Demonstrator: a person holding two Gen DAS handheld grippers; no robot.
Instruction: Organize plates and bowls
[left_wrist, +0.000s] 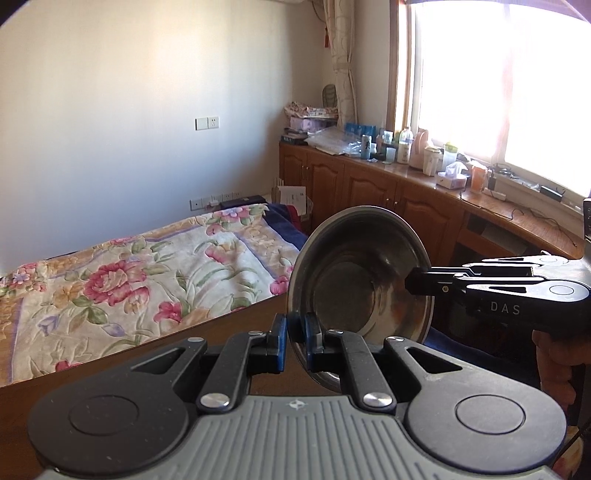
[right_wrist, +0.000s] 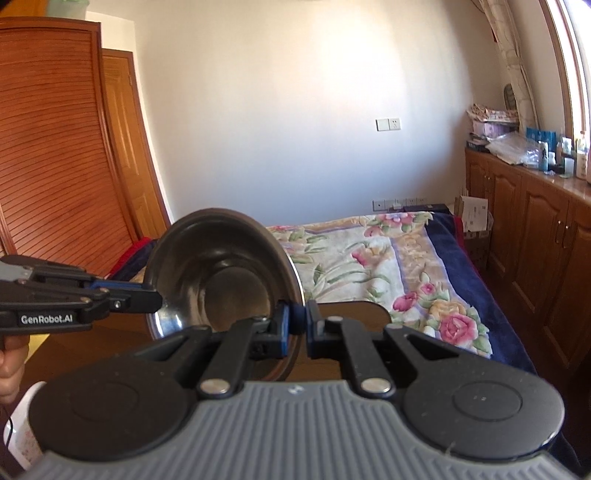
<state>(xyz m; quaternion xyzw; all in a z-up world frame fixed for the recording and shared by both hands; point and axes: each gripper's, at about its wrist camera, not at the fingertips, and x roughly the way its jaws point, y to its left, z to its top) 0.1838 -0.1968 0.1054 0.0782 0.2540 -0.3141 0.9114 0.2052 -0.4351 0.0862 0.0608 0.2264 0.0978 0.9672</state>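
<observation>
A stainless steel bowl (left_wrist: 360, 284) is held up in the air on its side, its hollow facing the cameras; it also shows in the right wrist view (right_wrist: 221, 273). My left gripper (left_wrist: 295, 339) is shut on the bowl's rim at its near left edge. My right gripper (right_wrist: 297, 325) is shut on the rim at the opposite side. In the left wrist view the right gripper (left_wrist: 417, 284) reaches in from the right. In the right wrist view the left gripper (right_wrist: 155, 295) reaches in from the left.
A dark wooden table edge (left_wrist: 110, 373) lies below the grippers. Behind it is a bed with a floral blanket (left_wrist: 147, 280). Wooden cabinets (left_wrist: 369, 188) with bottles and clutter run under the window on the right. A louvred wooden door (right_wrist: 48, 147) stands at the left.
</observation>
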